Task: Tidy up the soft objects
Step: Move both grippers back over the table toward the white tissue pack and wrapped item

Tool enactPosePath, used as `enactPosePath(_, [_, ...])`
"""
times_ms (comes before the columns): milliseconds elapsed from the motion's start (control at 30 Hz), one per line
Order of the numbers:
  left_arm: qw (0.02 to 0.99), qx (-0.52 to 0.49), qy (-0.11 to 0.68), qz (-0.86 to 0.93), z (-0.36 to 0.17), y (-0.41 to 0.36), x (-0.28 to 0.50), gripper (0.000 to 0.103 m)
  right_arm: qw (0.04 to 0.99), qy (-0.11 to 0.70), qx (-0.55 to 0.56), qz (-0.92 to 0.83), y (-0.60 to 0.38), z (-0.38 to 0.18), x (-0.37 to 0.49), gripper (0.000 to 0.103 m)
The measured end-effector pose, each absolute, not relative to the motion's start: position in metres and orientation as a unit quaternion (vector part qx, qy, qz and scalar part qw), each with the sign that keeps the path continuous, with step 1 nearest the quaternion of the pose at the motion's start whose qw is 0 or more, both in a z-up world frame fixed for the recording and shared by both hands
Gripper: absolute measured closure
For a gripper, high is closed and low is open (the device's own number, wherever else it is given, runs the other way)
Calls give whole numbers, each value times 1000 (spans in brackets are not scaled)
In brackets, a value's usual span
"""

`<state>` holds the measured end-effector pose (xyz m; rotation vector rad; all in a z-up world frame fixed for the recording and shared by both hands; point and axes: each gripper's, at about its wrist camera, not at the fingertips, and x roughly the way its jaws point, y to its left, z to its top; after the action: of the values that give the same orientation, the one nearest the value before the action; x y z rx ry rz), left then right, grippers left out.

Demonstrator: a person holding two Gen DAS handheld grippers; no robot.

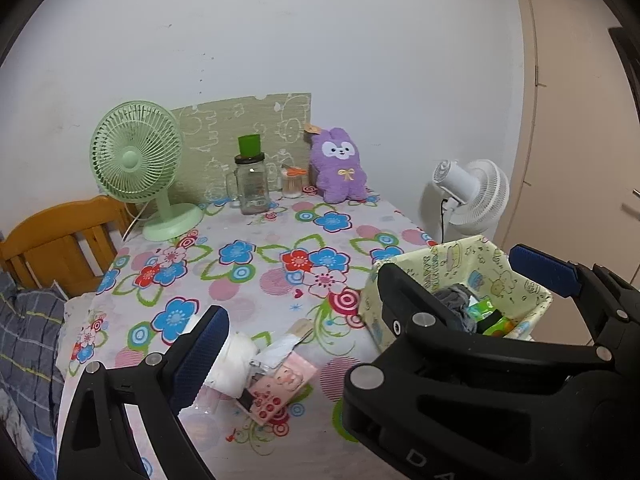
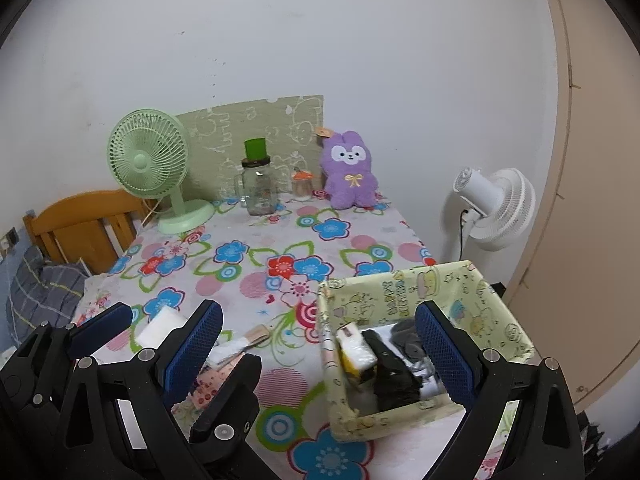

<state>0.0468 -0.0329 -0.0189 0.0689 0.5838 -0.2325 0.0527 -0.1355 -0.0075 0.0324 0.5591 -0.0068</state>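
My left gripper [image 1: 316, 320] stands open low over the flowered table [image 1: 248, 280]. A white rolled cloth [image 1: 236, 360] lies just right of its left pad [image 1: 200, 352], beside a pink packet [image 1: 276, 392] and a clear-wrapped item [image 1: 286, 342]. My right gripper [image 2: 320, 312] is open too, its right finger above the pale yellow fabric basket [image 2: 400, 292], its left finger between the left gripper's [image 2: 184, 336] fingers. The basket [image 1: 516, 288] holds a black cloth [image 2: 392, 372], a grey cloth [image 1: 456, 300] and small packets. A purple plush rabbit [image 1: 340, 164] sits upright at the table's back.
At the back stand a green desk fan [image 1: 136, 160], a glass jar with a green cup on top [image 1: 250, 188] and a small jar [image 1: 294, 184]. A white fan [image 1: 476, 196] stands off the right edge. A wooden chair [image 1: 60, 236] and plaid bedding [image 1: 28, 328] are at the left.
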Motion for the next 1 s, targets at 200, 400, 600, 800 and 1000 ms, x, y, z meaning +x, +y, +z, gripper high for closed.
enactPosePath(200, [949,31,294,-111,-30,-22,49,9,960,281,13,9,-125,-18,56,5])
enactPosePath(400, [949,35,299,-99,-42,-14,52,9,956,290,16,27,-116,-33,61,5])
enactPosePath(600, [946,30,309,-95,-56,-3,58,9,955,294,15,39,-107,-46,65,5])
enactPosePath(800, [942,25,323,-82,-69,8,65,9,950,307,15,52,-97,-60,74,5])
enactPosePath(1000, [938,17,339,-67,-82,21,72,9,946,320,7,61,-85,-72,82,7])
